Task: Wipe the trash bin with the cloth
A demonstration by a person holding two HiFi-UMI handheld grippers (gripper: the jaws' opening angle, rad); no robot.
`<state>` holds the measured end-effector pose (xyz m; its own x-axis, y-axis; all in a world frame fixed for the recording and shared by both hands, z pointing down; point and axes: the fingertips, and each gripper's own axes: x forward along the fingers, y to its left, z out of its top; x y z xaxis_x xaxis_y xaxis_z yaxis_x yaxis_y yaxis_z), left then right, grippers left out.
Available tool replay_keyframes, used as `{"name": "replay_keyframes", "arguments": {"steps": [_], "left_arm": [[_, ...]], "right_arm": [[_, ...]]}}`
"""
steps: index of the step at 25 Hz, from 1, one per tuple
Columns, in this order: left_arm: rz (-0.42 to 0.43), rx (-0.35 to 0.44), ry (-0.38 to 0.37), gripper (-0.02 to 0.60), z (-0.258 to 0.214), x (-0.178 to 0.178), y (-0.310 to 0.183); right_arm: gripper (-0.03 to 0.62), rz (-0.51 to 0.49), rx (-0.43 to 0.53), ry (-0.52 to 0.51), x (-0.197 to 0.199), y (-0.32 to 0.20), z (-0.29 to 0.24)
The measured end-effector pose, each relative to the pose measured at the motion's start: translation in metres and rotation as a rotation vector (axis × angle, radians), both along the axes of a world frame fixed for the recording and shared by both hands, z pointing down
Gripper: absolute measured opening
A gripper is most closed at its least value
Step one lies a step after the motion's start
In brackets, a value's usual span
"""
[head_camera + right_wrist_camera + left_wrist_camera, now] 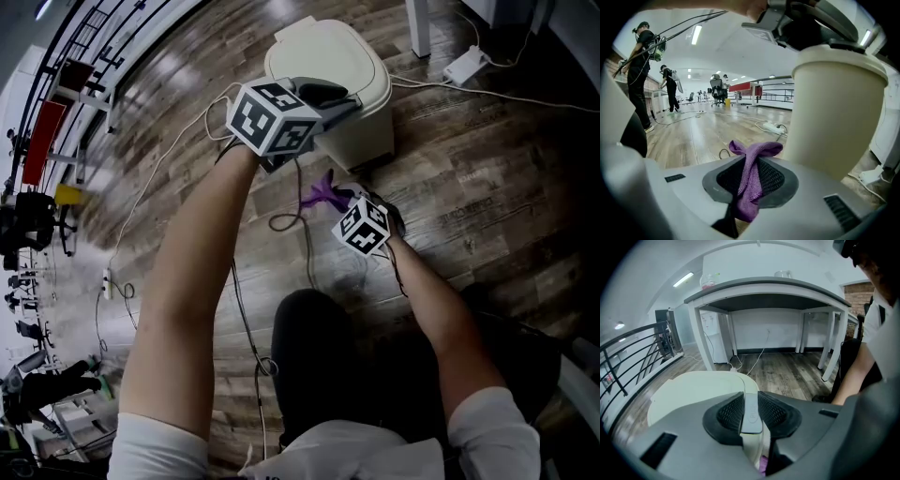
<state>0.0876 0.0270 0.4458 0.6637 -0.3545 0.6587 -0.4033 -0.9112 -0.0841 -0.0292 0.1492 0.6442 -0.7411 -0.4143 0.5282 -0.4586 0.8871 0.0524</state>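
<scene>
Purple cloth (749, 197) sits in right gripper (751, 161) (head view: mere tuft).

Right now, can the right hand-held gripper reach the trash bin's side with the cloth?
Probably yes: the right hand-held gripper holds the cloth beside the trash bin, with only open air between. The left hand-held gripper grips the lid above, clear.

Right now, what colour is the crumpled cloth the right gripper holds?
Purple; the cloth shows best in the right gripper view.
</scene>
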Motion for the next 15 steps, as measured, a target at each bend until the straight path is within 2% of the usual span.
{"name": "replay_keyframes", "arguments": {"steps": [7, 15], "left_arm": [[-0.001, 0.0, 0.0, 0.095, 0.0, 0.0, 0.0], [0.0, 0.014, 0.0, 0.095, -0.001, 0.0, 0.001]], "right_arm": [[0.078, 0.211, -0.134, 0.093, 0.089, -0.029, 0.058], [0.078, 0.491, -0.182, 0.051, 0.179, -0.085, 0.063]]}}
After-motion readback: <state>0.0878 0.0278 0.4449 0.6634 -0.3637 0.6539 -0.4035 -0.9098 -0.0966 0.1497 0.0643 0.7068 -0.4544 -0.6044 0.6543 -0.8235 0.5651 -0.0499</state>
